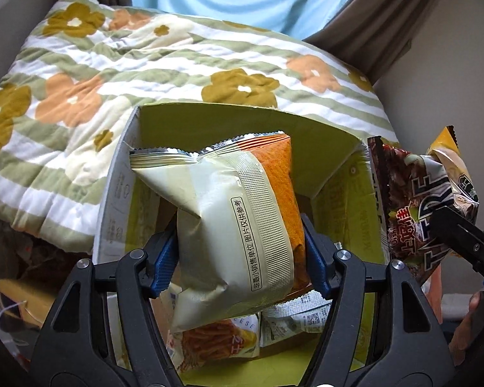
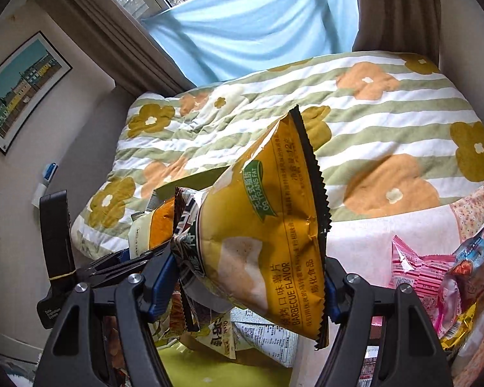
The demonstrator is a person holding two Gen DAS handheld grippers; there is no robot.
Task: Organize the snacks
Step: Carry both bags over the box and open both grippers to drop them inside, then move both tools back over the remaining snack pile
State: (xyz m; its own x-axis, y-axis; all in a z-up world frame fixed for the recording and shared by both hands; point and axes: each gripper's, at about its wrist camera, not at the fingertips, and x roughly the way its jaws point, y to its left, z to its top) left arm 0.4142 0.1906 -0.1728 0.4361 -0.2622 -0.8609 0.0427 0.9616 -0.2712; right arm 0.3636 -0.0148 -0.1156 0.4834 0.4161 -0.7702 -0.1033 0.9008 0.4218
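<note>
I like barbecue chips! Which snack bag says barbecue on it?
The yellow bag held in the right gripper, printed BARBECUE FLAVOR. The left gripper's cream-and-orange bag shows only Chinese text.

Left tongs (image 1: 240, 259) clamp a cream-orange snack packet (image 1: 235, 225), apparently over the box (image 1: 113, 193).

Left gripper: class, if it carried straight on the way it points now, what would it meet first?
Probably the far wall of the green cardboard box; the left gripper, shut on the cream and orange snack packets, points over the box toward it. Depth is uncertain.
</note>
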